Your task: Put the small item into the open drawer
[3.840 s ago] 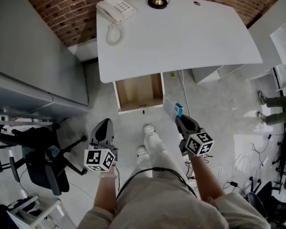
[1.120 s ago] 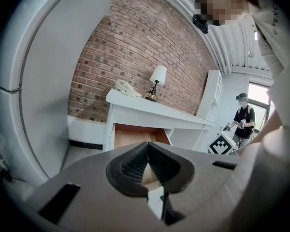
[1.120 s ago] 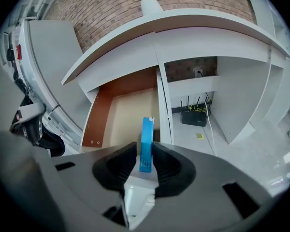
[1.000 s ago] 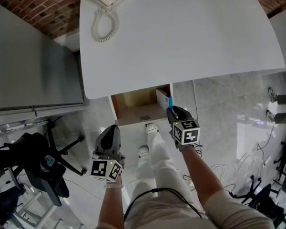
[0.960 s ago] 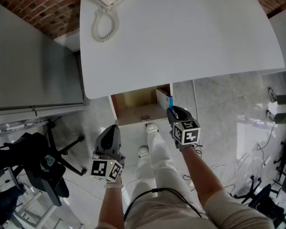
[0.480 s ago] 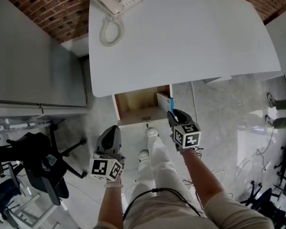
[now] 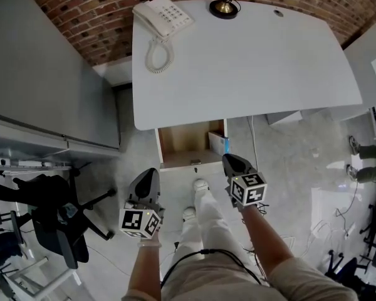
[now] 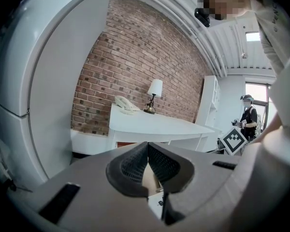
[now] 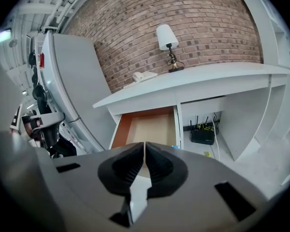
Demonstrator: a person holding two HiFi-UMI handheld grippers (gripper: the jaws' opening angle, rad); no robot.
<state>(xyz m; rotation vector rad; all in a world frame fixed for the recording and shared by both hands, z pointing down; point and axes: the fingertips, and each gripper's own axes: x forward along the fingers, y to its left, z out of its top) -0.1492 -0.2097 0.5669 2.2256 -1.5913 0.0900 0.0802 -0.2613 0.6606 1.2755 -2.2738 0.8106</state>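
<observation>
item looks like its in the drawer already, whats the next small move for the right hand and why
Probably just draw the right tongs back, clear of the drawer. The small item already lies inside it, at its right side, and the tongs have just been closing with nothing between them, so nothing seems left to place.

Bright, even light is filling the head view; the white tabletop [image 7: 250, 61] is glaring mildly, the glossy floor [image 7: 282, 162] is reflecting. Both gripper views are bowing strongly, darkening at corners, blurring in foreground.
</observation>
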